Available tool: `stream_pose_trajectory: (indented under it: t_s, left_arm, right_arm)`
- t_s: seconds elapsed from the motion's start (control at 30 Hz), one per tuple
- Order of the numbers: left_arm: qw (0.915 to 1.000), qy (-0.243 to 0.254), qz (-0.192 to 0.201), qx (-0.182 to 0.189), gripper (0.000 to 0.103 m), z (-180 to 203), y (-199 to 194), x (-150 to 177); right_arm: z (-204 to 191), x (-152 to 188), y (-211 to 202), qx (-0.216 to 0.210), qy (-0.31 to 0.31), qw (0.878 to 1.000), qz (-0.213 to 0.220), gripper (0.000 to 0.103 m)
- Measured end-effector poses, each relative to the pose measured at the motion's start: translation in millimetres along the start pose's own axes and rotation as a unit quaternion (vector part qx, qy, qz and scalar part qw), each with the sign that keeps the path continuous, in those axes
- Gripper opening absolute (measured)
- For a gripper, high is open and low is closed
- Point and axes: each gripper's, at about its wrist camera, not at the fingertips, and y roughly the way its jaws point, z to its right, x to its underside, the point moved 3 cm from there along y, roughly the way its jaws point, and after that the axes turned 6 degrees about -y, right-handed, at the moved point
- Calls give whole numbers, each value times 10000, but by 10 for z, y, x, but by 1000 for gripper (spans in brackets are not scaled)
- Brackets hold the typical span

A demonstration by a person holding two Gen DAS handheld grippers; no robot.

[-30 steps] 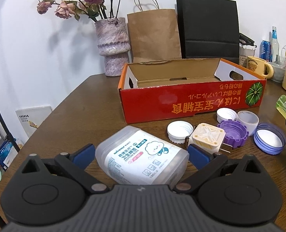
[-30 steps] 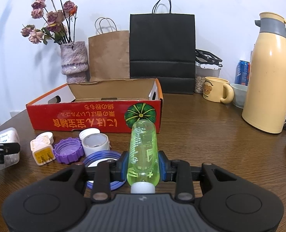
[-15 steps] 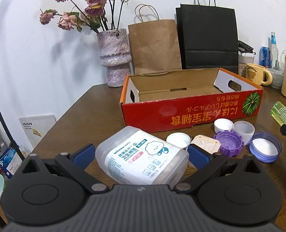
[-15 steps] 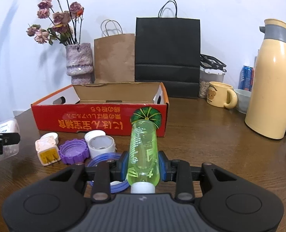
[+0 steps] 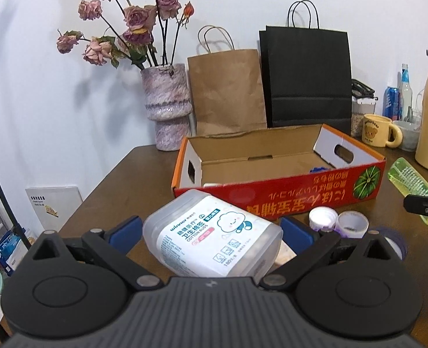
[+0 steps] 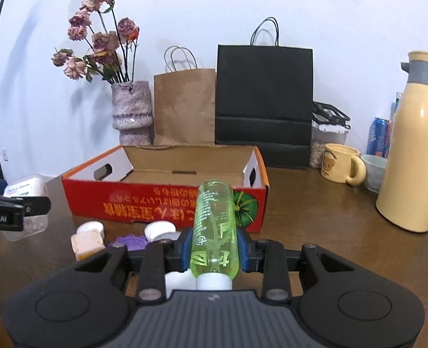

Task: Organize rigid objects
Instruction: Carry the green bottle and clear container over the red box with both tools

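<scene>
My left gripper (image 5: 212, 229) is shut on a clear cotton-bud box (image 5: 214, 235) with a white label, held above the table in front of the red cardboard box (image 5: 277, 197). My right gripper (image 6: 214, 246) is shut on a green translucent bottle (image 6: 215, 226) with a white cap, also raised, in front of the red box (image 6: 161, 200). The red box is open on top; a blue item (image 5: 318, 170) lies inside. The bottle also shows at the right of the left wrist view (image 5: 408, 182), the cotton-bud box at the left of the right wrist view (image 6: 25, 191).
White caps (image 5: 322, 219), a purple lid (image 6: 128, 242), a cream plug adapter (image 6: 87, 242) and a blue lid (image 5: 392, 236) lie on the wooden table before the box. Behind stand a vase (image 5: 169, 104), paper bags (image 5: 306, 78), a mug (image 6: 342, 166) and a thermos (image 6: 416, 165).
Both grippers have risen with their objects; the views now look down over the red box's front wall into it. The small items on the table have not moved.
</scene>
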Motion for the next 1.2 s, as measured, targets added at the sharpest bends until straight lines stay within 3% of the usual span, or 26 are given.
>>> stream_pose_trajectory:
  t_s: [1.2]
  left_arm:
    - [9979, -409, 473, 142, 103, 284, 479, -724]
  right_arm:
    - [-239, -830, 618, -243, -86, 9987, 445, 30]
